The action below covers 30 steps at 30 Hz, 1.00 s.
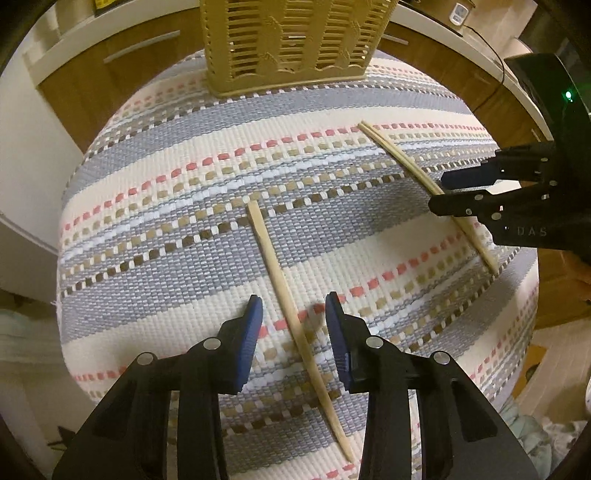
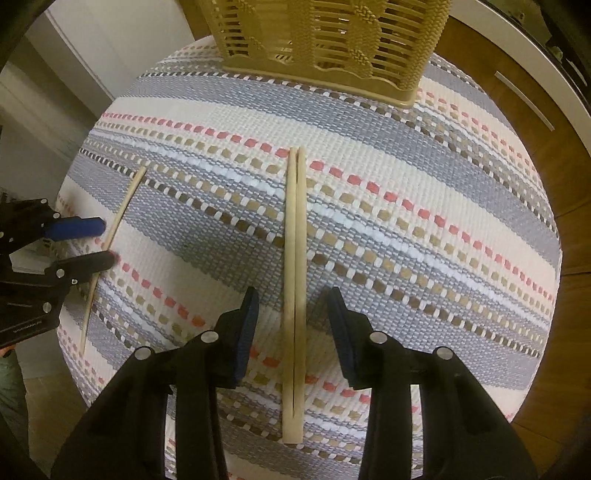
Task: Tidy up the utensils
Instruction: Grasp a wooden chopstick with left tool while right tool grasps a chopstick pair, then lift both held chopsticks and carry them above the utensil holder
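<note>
From the left wrist, the left gripper (image 1: 293, 317) hangs over the striped mat (image 1: 184, 147), its blue pads spread either side of a single chopstick (image 1: 291, 306) near the mat's front edge, not touching it. From the right wrist, the right gripper (image 2: 291, 314) likewise stands spread around a pair of chopsticks (image 2: 295, 258) lying side by side mid-mat. A tan slatted basket (image 2: 332, 33) sits at the far edge.

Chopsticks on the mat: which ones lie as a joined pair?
The chopstick pair between the right hand-held gripper's pads: two sticks side by side, touching. The single chopstick under the left hand-held gripper lies alone.
</note>
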{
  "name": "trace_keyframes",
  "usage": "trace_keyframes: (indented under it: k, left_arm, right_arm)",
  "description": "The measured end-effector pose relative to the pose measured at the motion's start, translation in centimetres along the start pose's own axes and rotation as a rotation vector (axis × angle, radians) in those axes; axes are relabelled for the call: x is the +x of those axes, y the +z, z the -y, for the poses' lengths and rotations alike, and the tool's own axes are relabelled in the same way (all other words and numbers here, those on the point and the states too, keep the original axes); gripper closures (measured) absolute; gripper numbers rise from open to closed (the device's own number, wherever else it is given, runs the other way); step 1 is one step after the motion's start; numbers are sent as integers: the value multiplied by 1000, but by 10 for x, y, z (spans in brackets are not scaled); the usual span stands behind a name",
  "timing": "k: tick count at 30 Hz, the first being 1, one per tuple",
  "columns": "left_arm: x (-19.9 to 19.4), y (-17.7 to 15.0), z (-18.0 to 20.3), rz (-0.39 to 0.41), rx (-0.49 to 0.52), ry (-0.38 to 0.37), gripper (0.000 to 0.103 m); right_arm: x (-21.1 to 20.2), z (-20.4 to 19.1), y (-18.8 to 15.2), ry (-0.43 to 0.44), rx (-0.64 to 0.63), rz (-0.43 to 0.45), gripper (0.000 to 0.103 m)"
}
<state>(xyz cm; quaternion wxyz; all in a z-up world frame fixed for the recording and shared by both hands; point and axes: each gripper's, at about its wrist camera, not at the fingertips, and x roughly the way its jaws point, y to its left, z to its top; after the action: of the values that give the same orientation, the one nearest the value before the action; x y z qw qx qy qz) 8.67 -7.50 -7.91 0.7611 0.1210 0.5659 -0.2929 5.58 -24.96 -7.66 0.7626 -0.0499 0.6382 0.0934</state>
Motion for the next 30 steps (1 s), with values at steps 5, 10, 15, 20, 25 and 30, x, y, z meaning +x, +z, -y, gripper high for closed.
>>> trace_keyframes:
  k: [5, 10, 15, 20, 25, 30]
  left_arm:
    - [10, 8, 15, -20, 43, 57, 70]
    - [15, 9, 34, -28, 98, 150, 79]
    - [18, 8, 54, -13, 141, 190, 99]
    - [12, 5, 55, 32, 90, 138, 99]
    - [-10, -3, 32, 114, 12, 68, 99]
    - [-46, -2, 24, 241, -35, 27, 99]
  right_arm:
    - [4, -6, 9, -51, -37, -18, 73]
    - [7, -20, 12, -68, -68, -26, 93]
    - [9, -35, 10, -90, -100, -4, 93]
    - [6, -21, 8, -8, -45, 30, 93]
    - [-18, -15, 2, 55, -29, 136, 93]
    - [-52, -8, -4, 104, -30, 263, 93]
